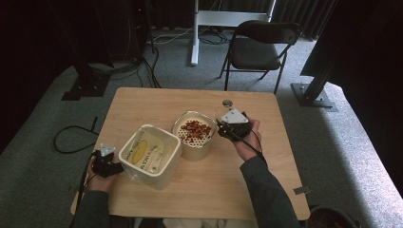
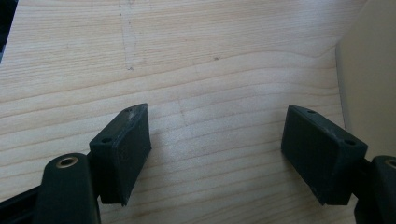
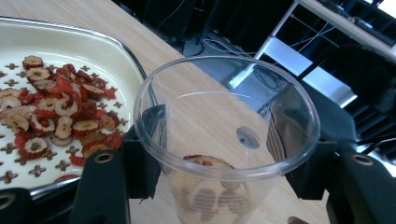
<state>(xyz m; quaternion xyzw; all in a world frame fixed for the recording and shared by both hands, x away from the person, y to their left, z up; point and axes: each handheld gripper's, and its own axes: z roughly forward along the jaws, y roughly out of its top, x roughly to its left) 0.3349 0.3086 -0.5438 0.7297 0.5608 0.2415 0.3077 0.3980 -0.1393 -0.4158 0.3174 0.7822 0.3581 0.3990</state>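
The high view is dim around its edges, the room behind the counter nearly black, while the counter top itself is evenly lit from above and soft in detail. Shadows there are faint: a weak one lies on the near side of the cream tub. In the left hand-held gripper view the wood is bright and washed pale toward the top, grain sharp, and the black jaws throw soft shadows just beside themselves. In the right hand-held gripper view the clear cup catches white glints along its rim, daylight glares behind it at upper right, and the jaws below the cup blur slightly
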